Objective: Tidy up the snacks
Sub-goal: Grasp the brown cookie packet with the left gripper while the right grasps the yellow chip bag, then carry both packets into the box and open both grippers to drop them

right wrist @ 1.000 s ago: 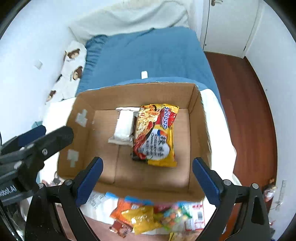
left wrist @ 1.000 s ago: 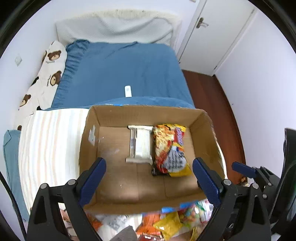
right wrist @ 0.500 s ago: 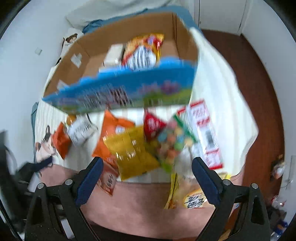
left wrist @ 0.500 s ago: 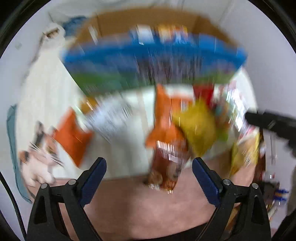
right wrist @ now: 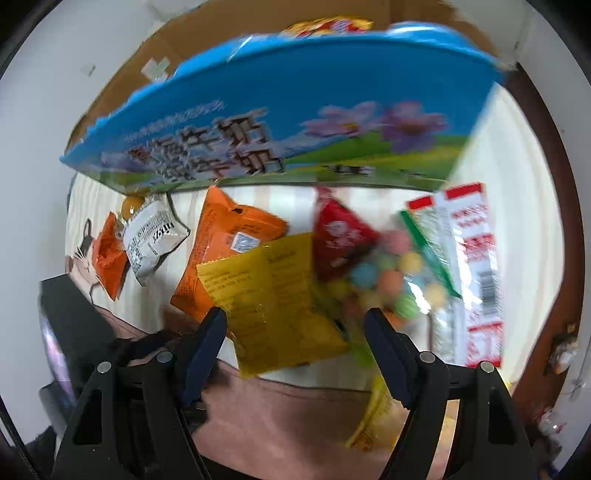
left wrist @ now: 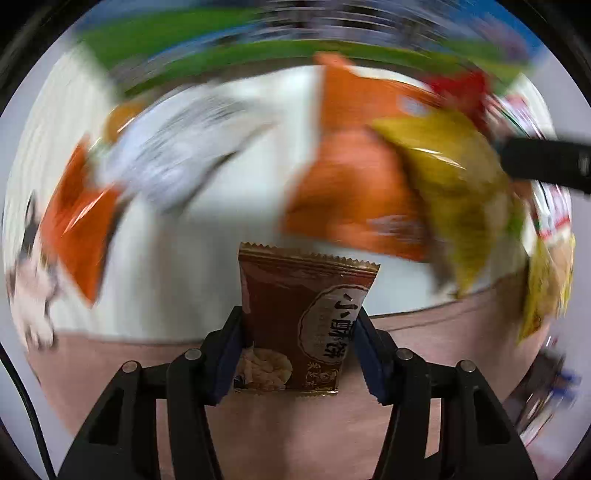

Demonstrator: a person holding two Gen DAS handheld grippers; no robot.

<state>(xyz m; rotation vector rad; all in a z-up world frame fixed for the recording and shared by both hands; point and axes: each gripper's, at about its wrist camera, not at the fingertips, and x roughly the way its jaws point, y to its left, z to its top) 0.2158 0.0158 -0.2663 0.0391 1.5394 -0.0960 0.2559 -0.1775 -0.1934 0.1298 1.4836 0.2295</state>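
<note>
Noodle packet inside cardboard box — nothing else discernible.

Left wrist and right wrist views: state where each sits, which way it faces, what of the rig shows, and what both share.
Left wrist: on the left claw, facing down at the blurred snack pile; its blue pads, which have just been closing, pinch a brown packet.
Right wrist: on the right claw, tilted down at the cardboard box and snacks; its pads, also just closing, straddle a yellow packet.
Shared: the yellow packet and orange packet.
</note>
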